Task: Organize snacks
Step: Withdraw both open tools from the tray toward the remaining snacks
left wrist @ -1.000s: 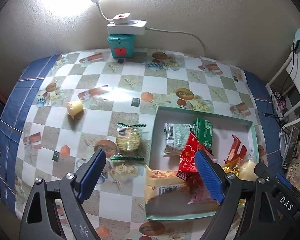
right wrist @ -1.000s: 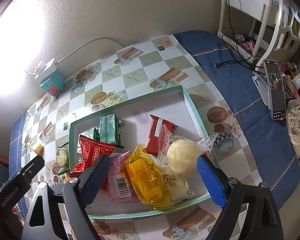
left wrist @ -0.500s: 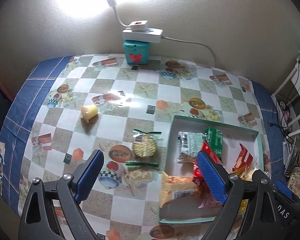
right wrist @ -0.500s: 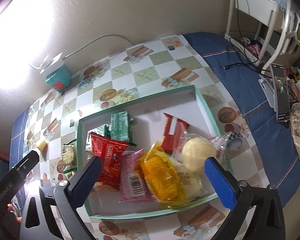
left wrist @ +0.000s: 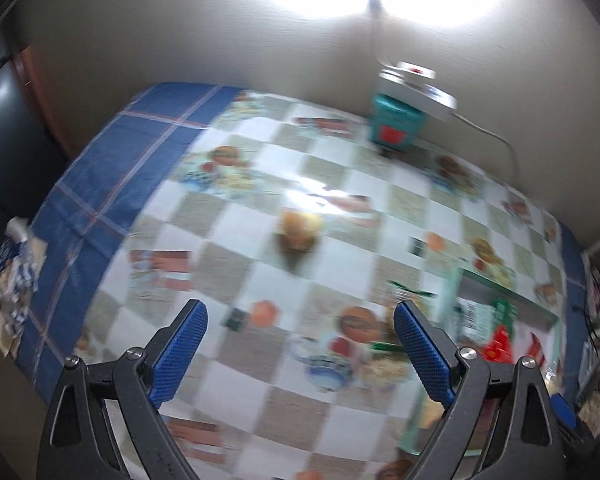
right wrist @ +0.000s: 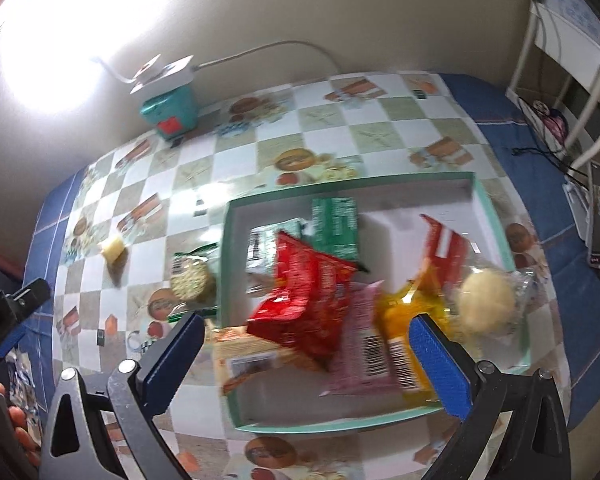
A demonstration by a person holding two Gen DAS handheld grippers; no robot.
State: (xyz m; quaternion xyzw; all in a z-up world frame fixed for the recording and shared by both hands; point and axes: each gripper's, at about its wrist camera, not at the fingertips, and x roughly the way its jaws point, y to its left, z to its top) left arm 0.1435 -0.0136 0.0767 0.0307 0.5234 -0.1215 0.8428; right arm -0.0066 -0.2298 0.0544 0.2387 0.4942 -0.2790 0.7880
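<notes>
Right now my left gripper (left wrist: 300, 340) is spread wide with nothing between its blue pads (left wrist: 182, 354), only the checkered tablecloth (left wrist: 236, 240) showing through the gap. Its jaws were just opening a little further. Out at twelve o'clock from it, well apart, lies a small yellow snack (left wrist: 298, 230), blurred in this view. Farther off at one o'clock a teal box (left wrist: 396, 126) stands against the wall with a white power strip (left wrist: 418, 88) on top. At three o'clock, past my right pad, sits the edge of the tray (left wrist: 446, 300).

My right gripper (right wrist: 304, 356) is also gaping, empty, its jaws having just opened to full width. Between the pads I see the tray (right wrist: 496, 220) and its heap of snacks: a red packet (right wrist: 304, 296) in the middle, a pink packet (right wrist: 364, 348) and a yellow packet (right wrist: 404, 320) at four o'clock of it, a pale round bun (right wrist: 488, 300) in clear wrap at three o'clock, a green packet (right wrist: 336, 226) at twelve. Just outside the tray wall at nine o'clock lies a round cracker pack (right wrist: 192, 278) on the cloth, and farther out at ten o'clock the small yellow snack (right wrist: 114, 248).
</notes>
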